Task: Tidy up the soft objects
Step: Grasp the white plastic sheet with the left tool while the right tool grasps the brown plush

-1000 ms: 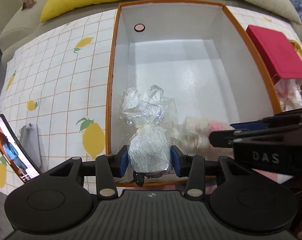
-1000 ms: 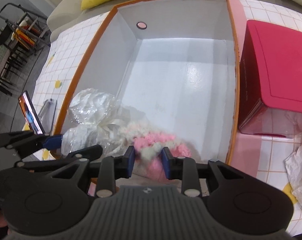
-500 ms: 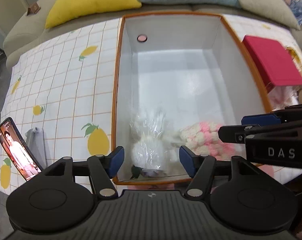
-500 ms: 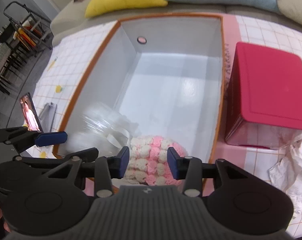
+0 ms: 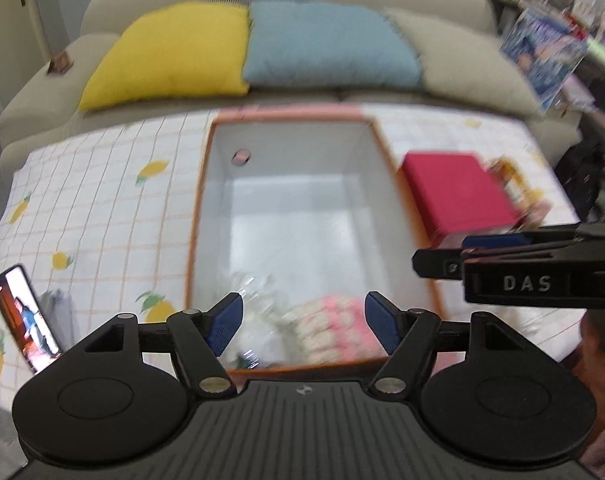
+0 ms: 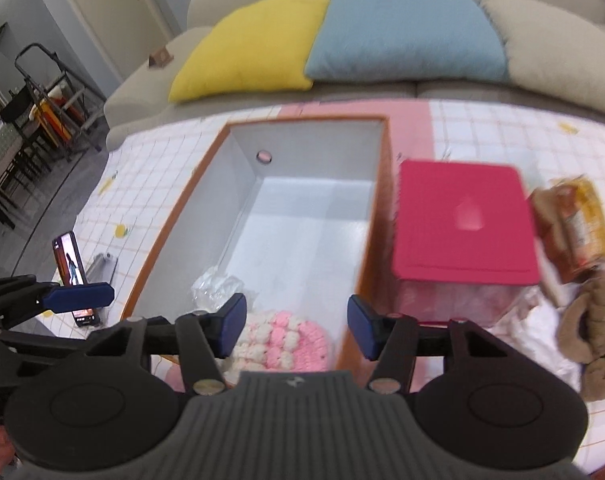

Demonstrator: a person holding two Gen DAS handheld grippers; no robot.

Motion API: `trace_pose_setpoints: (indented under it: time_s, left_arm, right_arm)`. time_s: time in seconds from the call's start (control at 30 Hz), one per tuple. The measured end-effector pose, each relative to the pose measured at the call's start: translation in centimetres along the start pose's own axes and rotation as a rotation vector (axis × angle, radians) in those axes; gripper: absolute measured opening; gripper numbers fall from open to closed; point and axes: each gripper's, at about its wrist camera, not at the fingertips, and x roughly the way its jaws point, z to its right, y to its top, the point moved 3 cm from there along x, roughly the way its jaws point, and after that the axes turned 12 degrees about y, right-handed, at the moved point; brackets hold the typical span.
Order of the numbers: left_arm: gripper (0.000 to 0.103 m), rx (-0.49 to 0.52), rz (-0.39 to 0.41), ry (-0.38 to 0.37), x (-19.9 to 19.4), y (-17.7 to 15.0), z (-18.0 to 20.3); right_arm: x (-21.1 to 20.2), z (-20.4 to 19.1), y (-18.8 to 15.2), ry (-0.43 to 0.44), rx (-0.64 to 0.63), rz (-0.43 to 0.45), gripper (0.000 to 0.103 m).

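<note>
A white box with an orange rim [image 5: 196, 216] [image 6: 170, 232] stands on the table. At its near end lie a clear-wrapped white bundle [image 5: 254, 304] [image 6: 216, 286] and a pink-and-white knitted piece [image 5: 334, 330] [image 6: 288, 338]. My left gripper [image 5: 302, 326] is open and empty, raised above the box's near end. My right gripper [image 6: 296, 324] is open and empty, also above the near end; it shows at the right of the left wrist view [image 5: 482, 256]. A tan knitted item [image 6: 594, 328] lies on the table at right.
A red-lidded clear container [image 6: 464, 220] [image 5: 456, 192] stands right of the box. An orange packaged item [image 6: 574, 224] and white wrapping lie beyond it. A phone on a stand [image 5: 24, 316] [image 6: 72, 268] is at left. A sofa with yellow, blue and beige cushions [image 5: 322, 48] lies behind.
Both grippers let go of their objects, opened wide and pulled back and up. The wrapped bundle and the knitted piece now lie in the box.
</note>
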Motion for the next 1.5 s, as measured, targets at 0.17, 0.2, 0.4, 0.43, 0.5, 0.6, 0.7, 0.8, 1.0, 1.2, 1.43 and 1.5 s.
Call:
trace_pose_setpoints:
  time_s: [0.17,0.2,0.4,0.43,0.5,0.6,0.7,0.8,1.0,1.2,1.43,1.5]
  left_arm:
    - [0.082,-0.004,0.124,-0.083,-1.9,0.5,2.9]
    - [0.082,-0.003,0.147,-0.102,-2.0,0.5,3.7]
    - [0.082,0.049,0.281,-0.2,-2.6,0.3,8.6]
    - [0.082,0.056,0.294,-0.212,-2.6,0.2,9.4]
    - [0.082,0.068,0.301,-0.243,-2.4,0.0,11.1]
    - [0.078,0.081,0.275,-0.301,-1.7,-0.2,13.5]
    - [0.077,0.117,0.251,-0.326,-0.8,-0.6,15.9]
    - [0.076,0.139,0.237,-0.315,0.6,-1.1,17.8]
    - [0.076,0.126,0.182,-0.326,3.1,-2.5,19.7]
    - [0.068,0.122,0.024,-0.332,6.3,-3.9,20.5]
    - [0.068,0.095,0.002,-0.366,7.5,-3.5,21.5]
    - [0.07,0.06,-0.016,-0.386,8.1,-3.0,22.1]
  right_arm:
    - [-4.3,1.3,-0.5,-0.032,-0.024,0.118,0.069]
    - [-5.2,1.7,-0.8,-0.055,-0.036,0.147,0.069]
    - [-9.6,5.7,-2.9,-0.188,-0.063,0.266,0.076]
    - [-10.1,6.5,-3.4,-0.205,-0.06,0.279,0.077]
    - [-10.8,8.3,-4.4,-0.248,-0.047,0.294,0.079]
    - [-11.3,10.9,-6.0,-0.32,-0.02,0.29,0.08]
    - [-11.4,13.4,-7.7,-0.427,-0.006,0.298,0.08]
    - [-11.5,15.3,-8.9,-0.506,-0.001,0.305,0.08]
    - [-10.7,17.2,-10.0,-0.532,0.018,0.243,0.079]
    - [-9.0,18.8,-11.0,-0.538,0.011,0.159,0.072]
    - [-8.9,20.4,-11.4,-0.49,0.098,0.147,0.066]
    - [-9.0,21.1,-11.5,-0.497,0.136,0.141,0.065]
